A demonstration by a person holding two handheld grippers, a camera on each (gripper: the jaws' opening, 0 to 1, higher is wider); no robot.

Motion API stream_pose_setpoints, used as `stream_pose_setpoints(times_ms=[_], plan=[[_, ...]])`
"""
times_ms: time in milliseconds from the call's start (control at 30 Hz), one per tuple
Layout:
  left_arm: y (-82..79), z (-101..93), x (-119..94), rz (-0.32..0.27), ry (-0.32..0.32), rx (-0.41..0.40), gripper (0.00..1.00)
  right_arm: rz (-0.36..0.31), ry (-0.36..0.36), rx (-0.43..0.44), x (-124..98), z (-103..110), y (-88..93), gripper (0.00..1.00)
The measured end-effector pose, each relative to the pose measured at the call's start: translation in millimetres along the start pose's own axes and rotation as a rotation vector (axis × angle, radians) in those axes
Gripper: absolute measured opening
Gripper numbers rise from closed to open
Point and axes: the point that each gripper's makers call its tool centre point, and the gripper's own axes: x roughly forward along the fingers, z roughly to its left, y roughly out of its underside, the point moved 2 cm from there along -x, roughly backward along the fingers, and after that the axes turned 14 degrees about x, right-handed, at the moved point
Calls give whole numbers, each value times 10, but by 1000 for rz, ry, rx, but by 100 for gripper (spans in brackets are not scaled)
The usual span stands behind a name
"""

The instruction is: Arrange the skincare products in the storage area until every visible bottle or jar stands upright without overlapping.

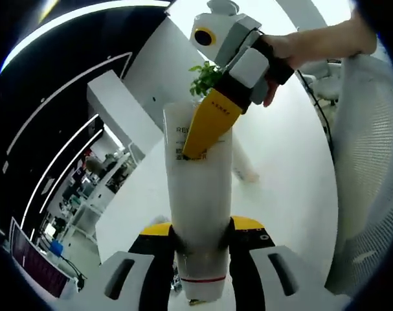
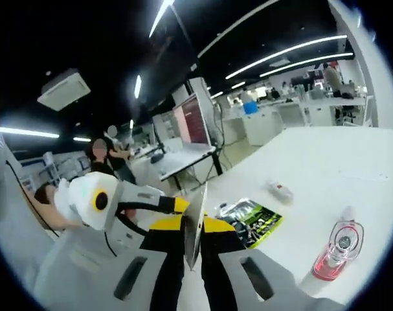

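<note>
**Tube in both grips, nothing stood up yet**

My left hand-held gripper point(image 1: 201, 259) is clamped on the lower part of a tall white tube point(image 1: 197, 194), near its cap end at 6 o'clock in the left gripper view. My right hand-held gripper point(image 1: 206, 133) comes in from 1 o'clock and pinches the tube's flat upper end, its yellow jaw lying across the printed label. In the right gripper view that same flat edge point(image 2: 195, 227) sits thin between my own jaws point(image 2: 193, 253), which are closed on it.

So the tube is lifted off the white desk point(image 2: 325, 168), held between both hands, not standing. Out at 4 o'clock a clear bottle with pink liquid point(image 2: 338, 253) stands upright. A green sachet point(image 2: 251, 220) lies flat just beyond my jaws.

I judge the task early: the tube must be set down upright, apart from the bottle.
</note>
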Motion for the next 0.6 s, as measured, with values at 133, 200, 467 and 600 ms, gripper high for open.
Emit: stream_pose_setpoints(times_ms=[133, 200, 467, 600], plan=[[-3, -31, 14, -10, 18, 5, 31, 16, -8, -111, 14, 96, -5, 6], [0, -91, 30, -2, 42, 23, 32, 50, -9, -217, 26, 133, 34, 6], [7, -219, 57, -1, 107, 45, 32, 110, -43, -528, 36, 276, 157, 6], [20, -271, 52, -7, 153, -4, 27, 180, -48, -734, 46, 356, 266, 6]])
